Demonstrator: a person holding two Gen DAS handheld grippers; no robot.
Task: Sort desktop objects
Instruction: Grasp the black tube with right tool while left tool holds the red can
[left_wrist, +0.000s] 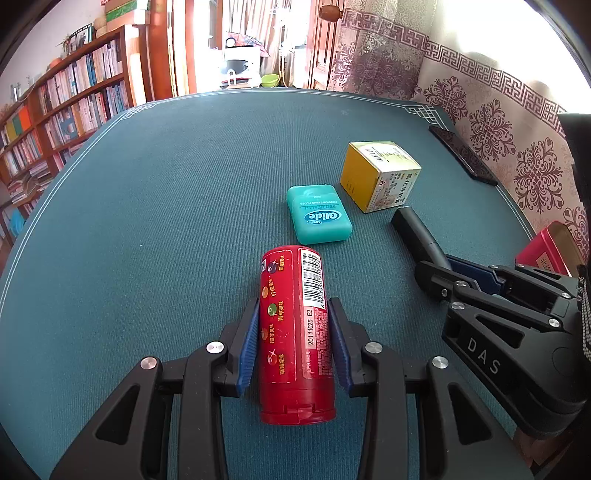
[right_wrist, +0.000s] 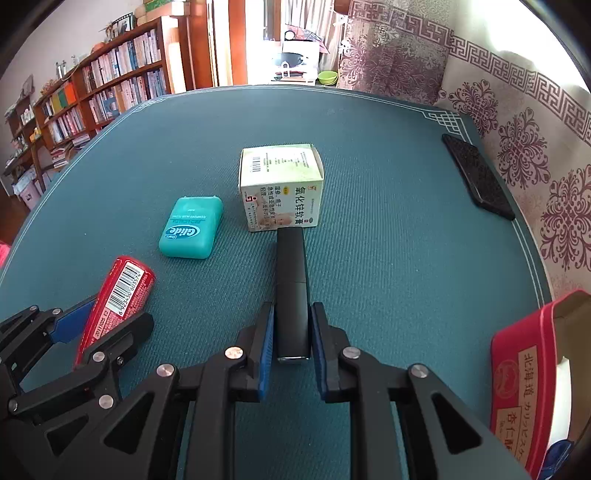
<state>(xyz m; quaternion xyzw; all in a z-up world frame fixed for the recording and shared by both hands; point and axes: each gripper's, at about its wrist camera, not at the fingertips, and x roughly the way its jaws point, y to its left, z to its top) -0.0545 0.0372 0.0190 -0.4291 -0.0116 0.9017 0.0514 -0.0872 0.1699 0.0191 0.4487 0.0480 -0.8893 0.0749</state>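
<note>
A red cylindrical tube with a barcode lies on the teal table mat, and my left gripper is shut on its sides. The tube and the left gripper also show at the lower left of the right wrist view. A slim black stick-shaped device lies lengthwise on the mat, and my right gripper is shut on its near end. In the left wrist view that device and the right gripper sit at the right.
A teal floss case and a yellow-and-white medicine box lie beyond the grippers. A black phone lies near the mat's right edge. A red tin stands at the near right. A patterned curtain borders the right side.
</note>
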